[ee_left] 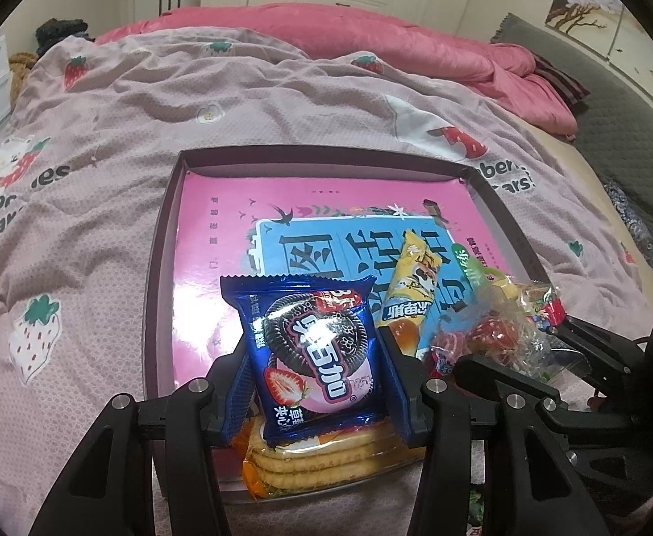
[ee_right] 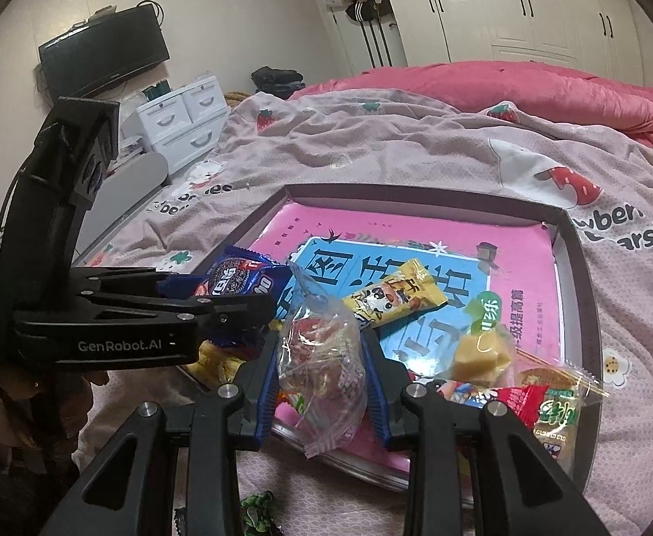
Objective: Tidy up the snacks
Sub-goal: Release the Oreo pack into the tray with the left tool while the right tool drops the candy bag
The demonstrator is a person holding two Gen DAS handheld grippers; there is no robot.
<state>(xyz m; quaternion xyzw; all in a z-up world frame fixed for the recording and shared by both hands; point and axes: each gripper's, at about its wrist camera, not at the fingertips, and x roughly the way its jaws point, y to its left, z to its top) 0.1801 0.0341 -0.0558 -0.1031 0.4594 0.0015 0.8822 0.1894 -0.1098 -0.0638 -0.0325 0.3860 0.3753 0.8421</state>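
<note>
My left gripper (ee_left: 313,357) is shut on a blue cookie packet (ee_left: 313,339) with a strawberry picture, held upright over the near edge of a dark-rimmed tray (ee_left: 161,232). In the right wrist view the same gripper (ee_right: 219,290) comes in from the left with the blue packet (ee_right: 237,274) in its jaws. My right gripper (ee_right: 319,348) is shut on a clear crinkly candy packet (ee_right: 322,366) with red sweets, above the tray's (ee_right: 580,268) near side. In the left wrist view the right gripper (ee_left: 522,344) and its clear packet (ee_left: 505,326) are just to the right.
A pink and blue book (ee_left: 219,223) lines the tray. On it lie a yellow stick packet (ee_right: 393,299), a yellow candy in green wrap (ee_right: 482,348), a red and green packet (ee_right: 549,406) and a biscuit pack (ee_left: 317,455). Strawberry-print bedding (ee_left: 103,134) surrounds everything.
</note>
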